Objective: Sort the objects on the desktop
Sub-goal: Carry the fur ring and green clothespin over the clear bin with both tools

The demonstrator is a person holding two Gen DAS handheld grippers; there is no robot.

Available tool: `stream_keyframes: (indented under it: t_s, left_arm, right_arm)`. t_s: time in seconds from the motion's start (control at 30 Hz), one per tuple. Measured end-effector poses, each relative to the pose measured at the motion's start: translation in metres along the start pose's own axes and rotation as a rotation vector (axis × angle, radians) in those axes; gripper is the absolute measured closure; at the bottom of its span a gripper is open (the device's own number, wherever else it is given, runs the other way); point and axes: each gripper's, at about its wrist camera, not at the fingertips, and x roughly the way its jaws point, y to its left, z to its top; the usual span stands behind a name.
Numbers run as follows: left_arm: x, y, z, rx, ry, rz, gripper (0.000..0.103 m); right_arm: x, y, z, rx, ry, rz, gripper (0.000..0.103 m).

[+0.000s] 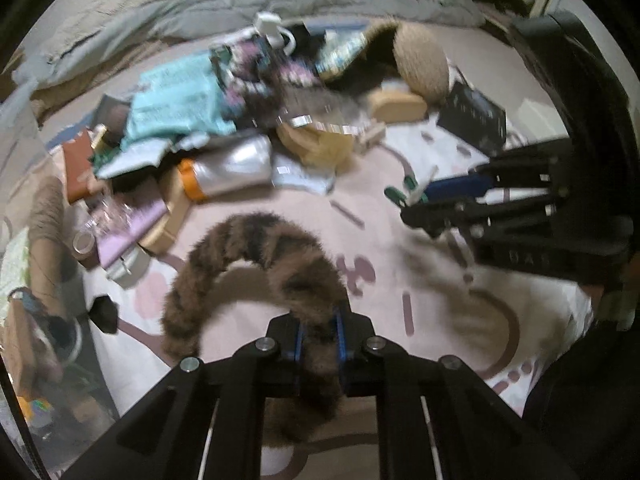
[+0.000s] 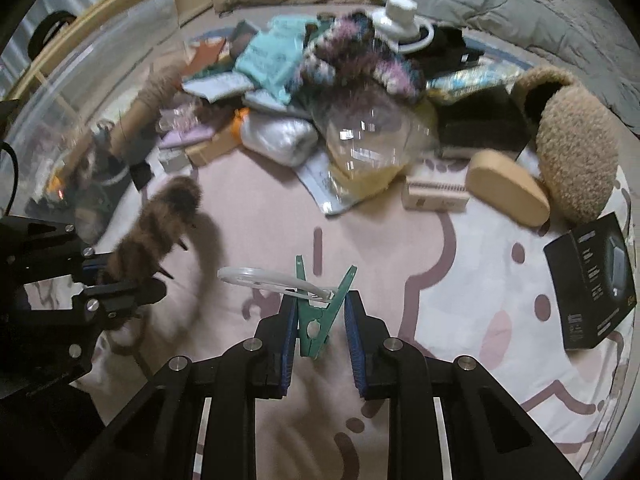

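A brown striped furry headband (image 1: 256,248) arcs up from my left gripper (image 1: 318,320), which is shut on one end of it just above the pink mat (image 1: 400,264). In the right wrist view the same headband (image 2: 160,220) hangs from the left gripper (image 2: 132,288) at the left edge. My right gripper (image 2: 320,304) is shut on a green clothes peg (image 2: 316,320), and the peg's jaws pinch a white plastic ring (image 2: 260,276). The left wrist view shows the right gripper (image 1: 412,204) at the right, with the green peg (image 1: 400,192) in it.
A heap lies at the back of the mat: teal packet (image 2: 264,56), silver pouch (image 2: 280,136), clear plastic container (image 2: 372,136), white bottle (image 2: 400,12). A tan fuzzy slipper (image 2: 576,168), wooden brush (image 2: 508,188) and black box (image 2: 592,276) lie right. A clear bin (image 2: 60,120) stands left.
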Motion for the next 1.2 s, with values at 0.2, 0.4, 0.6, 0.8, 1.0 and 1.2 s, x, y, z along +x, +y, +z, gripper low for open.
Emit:
stream_keyframes:
  t_s: [0.2, 0.4, 0.6, 0.8, 1.0, 1.2]
  left_arm:
    - [-0.020, 0.000, 0.020, -0.036, -0.075, 0.009, 0.090]
    - [-0.042, -0.003, 0.040, -0.058, -0.155, 0.009, 0.090]
    - [-0.065, -0.003, 0.056, -0.064, -0.234, 0.055, 0.090]
    - [-0.092, -0.006, 0.069, -0.047, -0.315, 0.104, 0.090]
    - [-0.133, -0.004, 0.076, -0.029, -0.416, 0.156, 0.090]
    - [-0.175, 0.014, 0.085, -0.068, -0.499, 0.198, 0.090]
  right_arm:
    - [-0.027, 0.005, 0.016, 0.018, -0.094, 0.018, 0.079]
    - [-0.053, 0.006, 0.028, 0.038, -0.184, 0.008, 0.079]
    - [-0.086, 0.002, 0.032, 0.028, -0.271, -0.017, 0.079]
    - [-0.111, -0.006, 0.036, 0.052, -0.340, -0.018, 0.079]
    - [-0.132, -0.008, 0.044, 0.074, -0.397, -0.013, 0.079]
    - [-0.152, 0.006, 0.056, 0.057, -0.460, -0.007, 0.079]
